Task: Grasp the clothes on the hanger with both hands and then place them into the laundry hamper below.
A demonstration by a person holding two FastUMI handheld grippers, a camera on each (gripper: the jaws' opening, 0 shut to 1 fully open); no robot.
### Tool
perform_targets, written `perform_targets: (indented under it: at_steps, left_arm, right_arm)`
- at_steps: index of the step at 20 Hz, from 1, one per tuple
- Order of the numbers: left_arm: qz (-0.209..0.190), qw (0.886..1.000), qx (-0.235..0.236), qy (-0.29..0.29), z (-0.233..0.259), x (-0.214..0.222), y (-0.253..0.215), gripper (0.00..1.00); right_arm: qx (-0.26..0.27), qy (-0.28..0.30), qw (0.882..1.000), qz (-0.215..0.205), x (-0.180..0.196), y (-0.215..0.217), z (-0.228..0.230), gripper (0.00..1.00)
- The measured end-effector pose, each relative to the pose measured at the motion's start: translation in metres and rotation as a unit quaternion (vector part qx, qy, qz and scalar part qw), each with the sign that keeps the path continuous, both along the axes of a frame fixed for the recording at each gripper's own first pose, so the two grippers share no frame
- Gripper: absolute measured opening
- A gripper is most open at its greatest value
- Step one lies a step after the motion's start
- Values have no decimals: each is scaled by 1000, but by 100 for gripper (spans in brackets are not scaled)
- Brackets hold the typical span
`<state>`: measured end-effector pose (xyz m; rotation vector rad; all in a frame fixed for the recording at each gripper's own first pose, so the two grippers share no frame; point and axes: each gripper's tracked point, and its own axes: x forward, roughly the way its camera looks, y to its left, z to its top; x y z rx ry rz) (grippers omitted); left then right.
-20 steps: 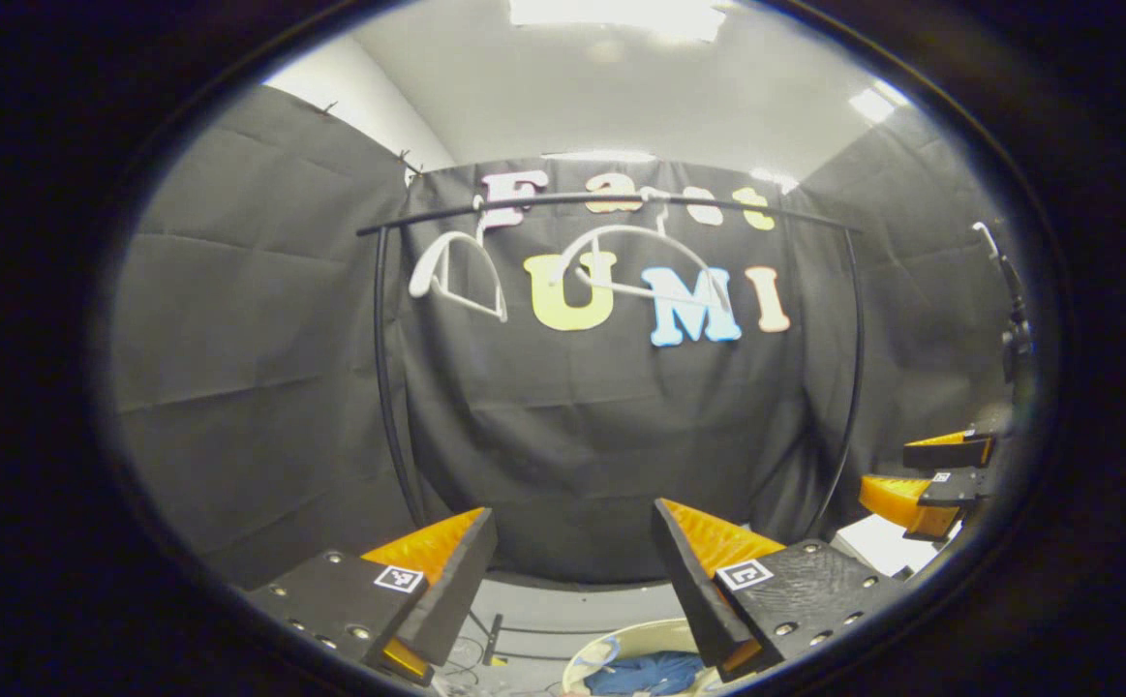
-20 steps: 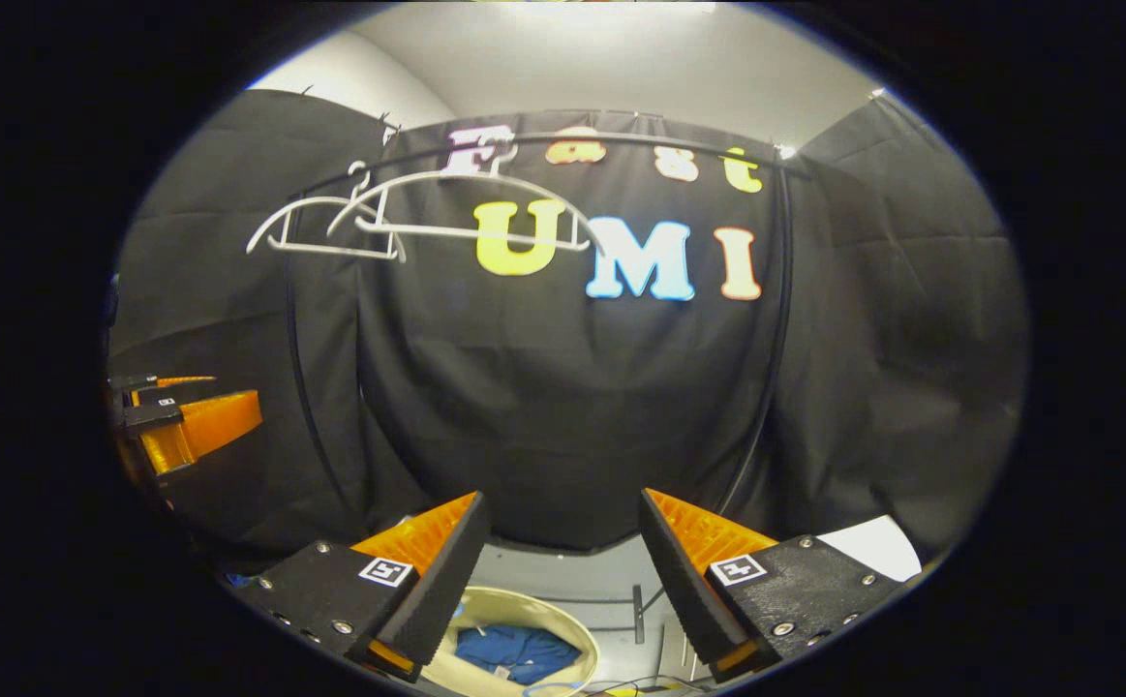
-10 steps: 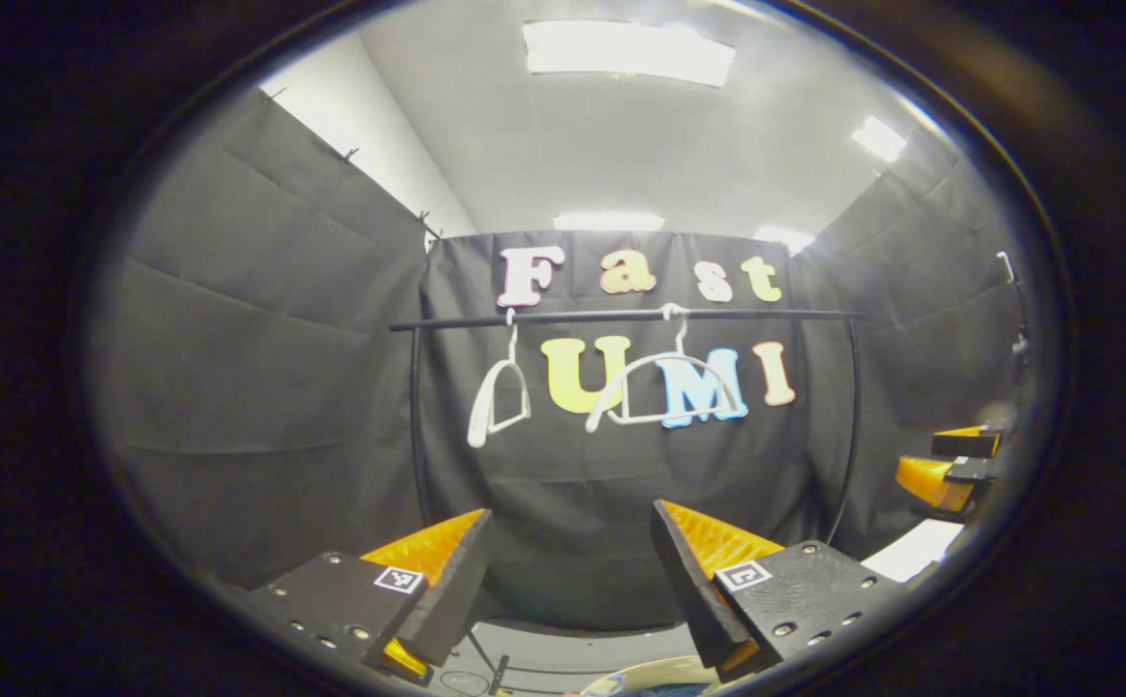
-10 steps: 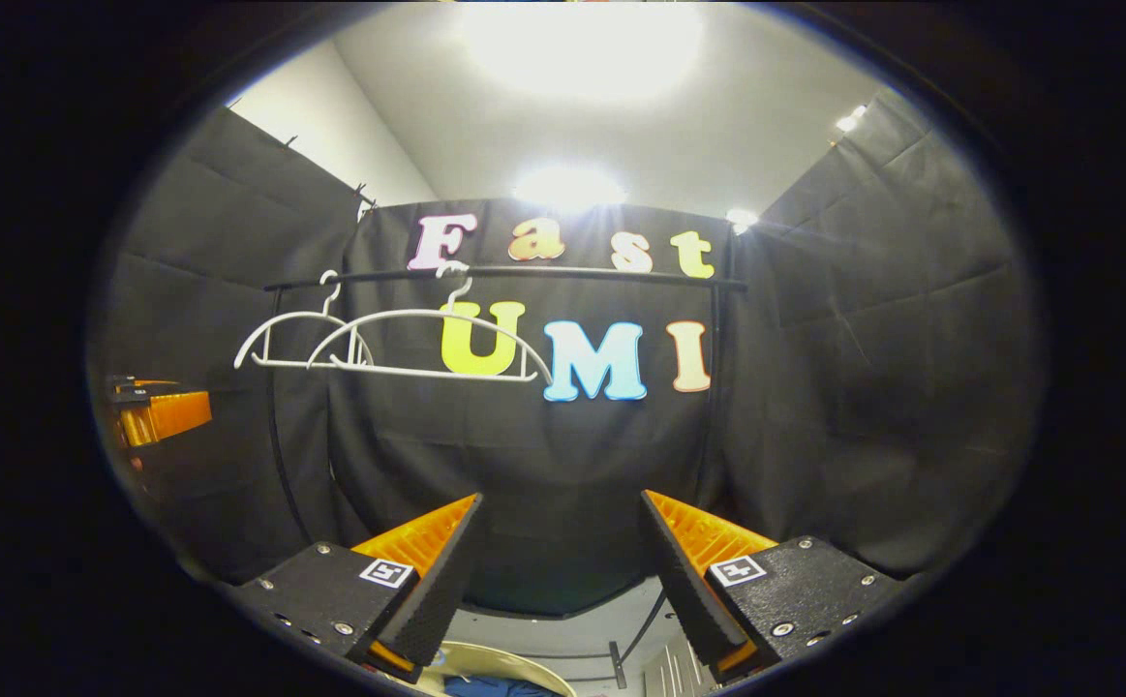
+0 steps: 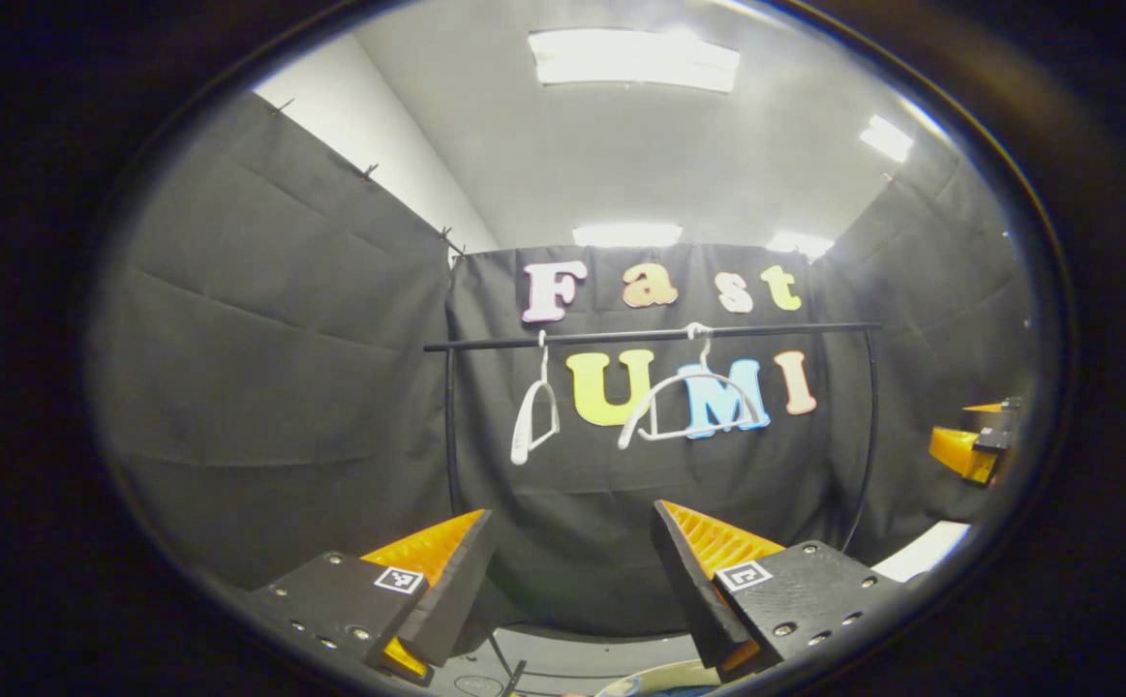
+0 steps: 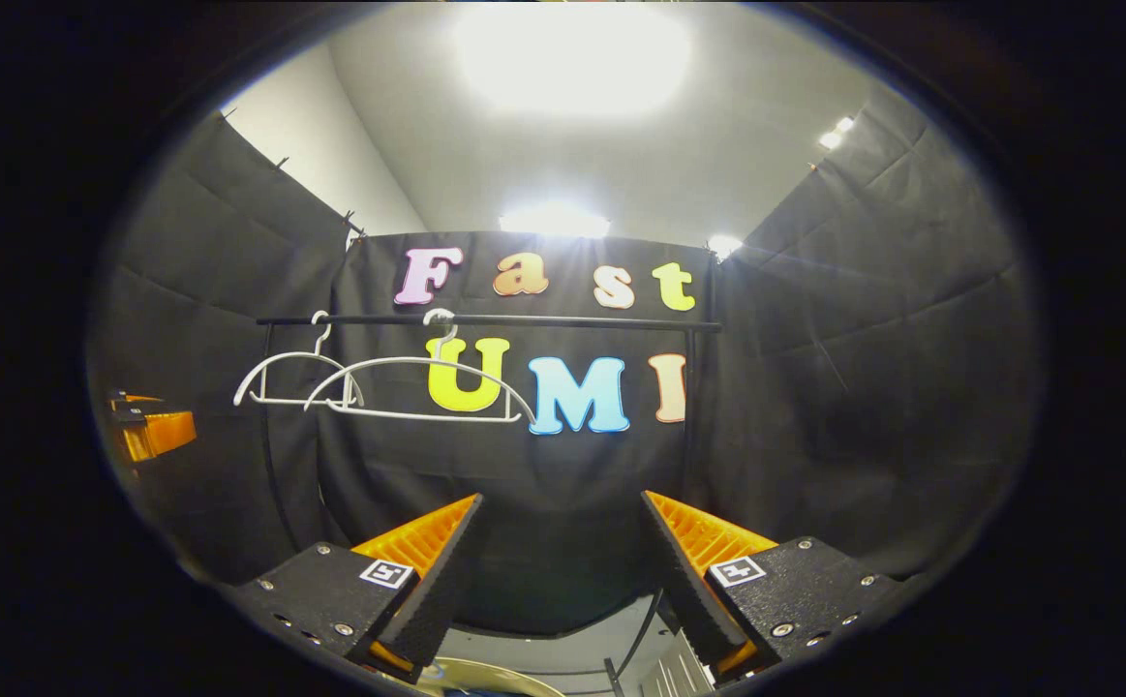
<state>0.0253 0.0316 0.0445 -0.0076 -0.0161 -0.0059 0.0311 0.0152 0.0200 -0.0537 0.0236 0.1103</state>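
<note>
Both grippers up and empty, facing the clothes rail.

The left gripper (image 5: 572, 581) has its fingers spread apart with nothing between them, and so does the right gripper (image 6: 558, 576). Two bare white hangers (image 6: 417, 387) dangle from the black rail (image 6: 524, 320). The laundry hamper's rim (image 6: 485, 668) peeks in below, a scrap of blue clothes (image 5: 664, 691) inside it.

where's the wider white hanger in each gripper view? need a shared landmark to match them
Left gripper view: the wider hanger hangs right of centre, on the black rail, to the right of the narrow-looking hanger.
Right gripper view: it hangs left of centre, overlapping the second hanger.
Shared landmark: the black rail.
</note>
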Motion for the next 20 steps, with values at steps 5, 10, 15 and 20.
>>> perform_targets:
  at_steps: [5,10,15,20]
  left_arm:
    - [4,1000,5,8,-6,-2,-5,93]
    - [4,1000,8,6,-4,-17,-5,93]
    - [8,1000,11,1,2,-19,-5,93]
    - [10,1000,11,-5,5,-24,-9,93]
  right_arm:
    - [9,9,1000,2,-5,-3,-3,95]
    - [13,2,1000,9,-6,-2,4,95]
    - [15,4,1000,18,-9,1,5,95]
    - [19,0,1000,21,-13,-1,9,95]
